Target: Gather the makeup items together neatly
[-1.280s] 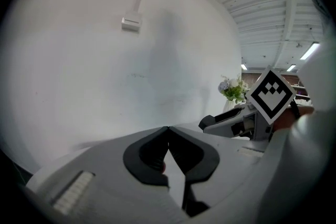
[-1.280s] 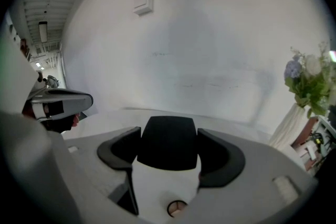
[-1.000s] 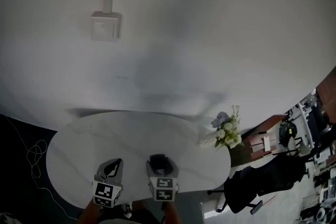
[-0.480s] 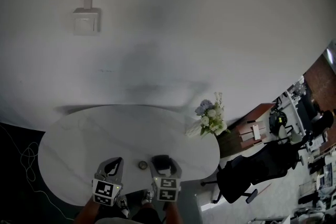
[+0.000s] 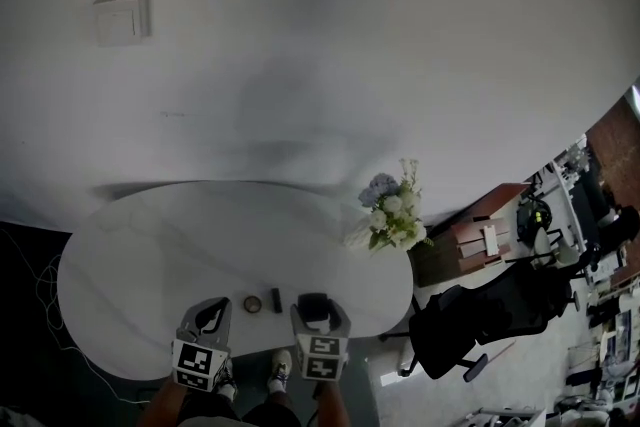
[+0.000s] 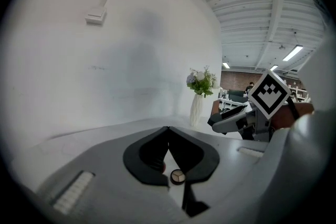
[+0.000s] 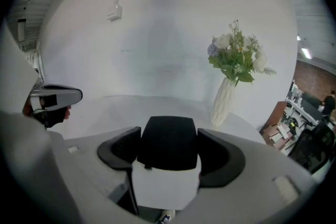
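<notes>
**Right gripper brings a case to the two small items**

**Head view.** The white oval table (image 5: 150,245) fills the lower half of the frame. At bottom centre, the right gripper (image 5: 314,313) has a black-and-white case (image 5: 311,303) between its jaws, over the table's near edge. Just left of it lie a small dark item (image 5: 276,300) and a round jar (image 5: 253,303), close together. The left gripper (image 5: 212,317) sits just left of the pair. A vase of flowers (image 5: 388,220) stands at the table's right edge, well apart from all of this.

**Left gripper view.** The jaws are closed, with their tips meeting at frame centre and nothing gripped. A small round disc shows in the gap below the tips; I cannot tell what it is.

**Right gripper view.** The jaws are spread to the case's width and press on its two sides. Its black half is uppermost and its white half is lower in the frame.

**Doing the step well.** The step in hand looks like setting the case beside the pair.
- Lower it flat, just right of the dark item, without knocking that item.
- Keep the case square to the row.
- Open the jaws only once it rests on the table.
- The closed left gripper could steady or nudge the jar inward.
</notes>
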`<state>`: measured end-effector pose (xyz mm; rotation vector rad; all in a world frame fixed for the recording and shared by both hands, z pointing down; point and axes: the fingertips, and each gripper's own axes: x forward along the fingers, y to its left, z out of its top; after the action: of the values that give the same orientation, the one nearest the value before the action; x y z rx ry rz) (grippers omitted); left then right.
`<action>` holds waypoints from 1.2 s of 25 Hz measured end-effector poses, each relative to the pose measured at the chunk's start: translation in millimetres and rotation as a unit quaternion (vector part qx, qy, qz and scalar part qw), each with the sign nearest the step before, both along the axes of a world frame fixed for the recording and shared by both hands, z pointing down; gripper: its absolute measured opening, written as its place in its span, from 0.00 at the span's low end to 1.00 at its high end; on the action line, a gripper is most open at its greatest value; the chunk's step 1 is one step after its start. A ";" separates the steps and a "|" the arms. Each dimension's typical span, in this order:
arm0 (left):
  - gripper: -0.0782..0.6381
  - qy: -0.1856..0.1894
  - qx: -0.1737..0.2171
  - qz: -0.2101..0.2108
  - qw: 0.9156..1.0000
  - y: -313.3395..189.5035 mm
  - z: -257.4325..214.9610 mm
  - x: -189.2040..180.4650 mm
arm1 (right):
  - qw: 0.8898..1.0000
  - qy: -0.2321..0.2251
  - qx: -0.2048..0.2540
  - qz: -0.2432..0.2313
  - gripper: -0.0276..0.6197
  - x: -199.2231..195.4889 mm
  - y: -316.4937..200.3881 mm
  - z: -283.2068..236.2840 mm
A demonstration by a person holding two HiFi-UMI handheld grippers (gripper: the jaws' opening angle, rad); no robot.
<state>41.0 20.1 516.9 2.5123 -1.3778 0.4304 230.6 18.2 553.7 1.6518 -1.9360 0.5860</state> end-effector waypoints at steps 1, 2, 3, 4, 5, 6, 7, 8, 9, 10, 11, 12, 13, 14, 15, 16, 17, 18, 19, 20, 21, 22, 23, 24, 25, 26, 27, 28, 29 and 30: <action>0.12 -0.004 -0.006 -0.004 1.000 0.5 6.3 2.5 | 1.000 -0.001 -0.006 -0.003 0.56 3.7 -1.6 6.4; 0.12 -0.007 -0.010 -0.008 1.000 1.2 11.9 4.9 | 1.000 -0.002 -0.011 -0.007 0.56 6.8 -3.0 13.3; 0.12 -0.009 -0.014 -0.013 1.000 1.6 16.7 7.4 | 1.000 -0.003 -0.016 -0.011 0.56 9.6 -4.5 20.6; 0.12 -0.011 -0.017 -0.018 1.000 1.6 21.5 9.5 | 1.000 -0.004 -0.021 -0.015 0.56 12.1 -6.3 28.3; 0.12 -0.013 -0.022 -0.024 0.999 1.4 26.7 11.1 | 0.999 -0.005 -0.026 -0.019 0.56 14.3 -8.4 36.2; 0.12 -0.015 -0.026 -0.029 0.999 1.2 32.1 12.4 | 0.999 -0.006 -0.031 -0.023 0.56 16.1 -10.5 44.4; 0.12 -0.017 -0.029 -0.034 0.999 0.9 37.7 13.4 | 0.999 -0.008 -0.037 -0.027 0.56 17.7 -12.5 52.5; 0.12 -0.019 -0.032 -0.038 0.999 0.5 43.5 14.1 | 0.999 -0.010 -0.042 -0.030 0.56 18.9 -14.8 60.4; 0.12 -0.021 -0.036 -0.043 0.998 0.6 49.7 14.3 | 0.998 -0.011 -0.046 -0.033 0.56 19.8 -17.1 67.8; 0.12 -0.022 -0.040 -0.048 0.998 1.0 56.0 14.3 | 0.998 -0.013 -0.051 -0.037 0.56 20.4 -19.2 74.8; 0.12 -0.024 -0.045 -0.053 0.997 1.3 61.7 14.3 | 0.998 -0.014 -0.055 -0.040 0.56 20.9 -21.2 81.4; 0.12 -0.026 -0.048 -0.056 0.997 1.4 66.8 14.5 | 0.997 -0.016 -0.059 -0.042 0.56 21.2 -23.0 87.7; 0.12 -0.028 -0.051 -0.058 0.997 1.7 71.4 15.1 | 0.997 -0.016 -0.063 -0.045 0.56 21.6 -24.4 93.9; 0.12 -0.030 -0.054 -0.059 0.996 2.1 75.1 16.1 | 0.996 -0.017 -0.068 -0.047 0.56 22.1 -25.1 100.2; 0.12 -0.032 -0.056 -0.060 0.996 2.8 78.6 17.1 | 0.996 -0.017 -0.073 -0.048 0.56 22.8 -25.2 106.8; 0.12 -0.033 -0.060 -0.061 0.996 3.8 82.4 17.7 | 0.996 -0.018 -0.077 -0.048 0.56 23.3 -25.1 112.7; 0.12 -0.034 -0.063 -0.063 0.995 4.9 86.4 18.1 | 0.995 -0.020 -0.080 -0.049 0.56 23.4 -25.5 117.3; 0.12 -0.034 -0.066 -0.065 0.995 5.8 90.3 18.2 | 0.995 -0.021 -0.082 -0.049 0.56 23.3 -26.1 121.3; 0.12 -0.034 -0.069 -0.068 0.995 6.4 93.9 18.2 | 0.995 -0.023 -0.085 -0.049 0.56 23.3 -26.8 125.6; 0.12 -0.034 -0.072 -0.069 0.994 6.8 97.3 18.2 | 0.995 -0.024 -0.087 -0.048 0.56 23.6 -27.2 130.3; 0.12 -0.034 -0.075 -0.070 0.994 7.2 100.6 18.3 | 0.995 -0.024 -0.089 -0.048 0.56 24.3 -27.6 135.1; 0.12 -0.035 -0.077 -0.071 0.994 7.6 103.7 18.5 | 0.994 -0.023 -0.092 -0.048 0.56 25.1 -27.8 139.9; 0.12 -0.036 -0.079 -0.070 0.994 8.0 106.6 18.5 | 0.994 -0.023 -0.093 -0.048 0.56 25.7 -28.3 144.2; 0.12 -0.036 -0.080 -0.070 0.994 8.1 109.3 18.5 | 0.994 -0.022 -0.094 -0.049 0.56 26.0 -29.0 147.5; 0.12 -0.037 -0.082 -0.071 0.993 8.1 111.8 18.4 | 0.994 -0.022 -0.095 -0.049 0.56 26.2 -29.6 150.1; 0.12 -0.037 -0.083 -0.071 0.993 7.9 114.0 18.5 | 0.994 -0.022 -0.097 -0.049 0.56 26.3 -30.0 152.2; 0.12 -0.037 -0.084 -0.071 0.993 7.8 115.9 18.4 | 0.994 -0.022 -0.099 -0.049 0.56 26.1 -30.3 154.0; 0.12 -0.038 -0.085 -0.072 0.993 7.8 117.6 18.3 | 0.994 -0.023 -0.099 -0.049 0.56 25.8 -30.8 155.5; 0.12 -0.038 -0.087 -0.073 0.993 8.0 119.1 18.0 | 0.994 -0.024 -0.099 -0.049 0.56 25.7 -31.2 157.3; 0.12 -0.038 -0.088 -0.074 0.993 8.3 120.5 17.7 | 0.994 -0.024 -0.099 -0.049 0.56 25.6 -31.4 159.1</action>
<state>58.8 28.4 637.4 2.2580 -1.4716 0.5938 256.2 -13.1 712.8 1.4246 -1.9115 0.7598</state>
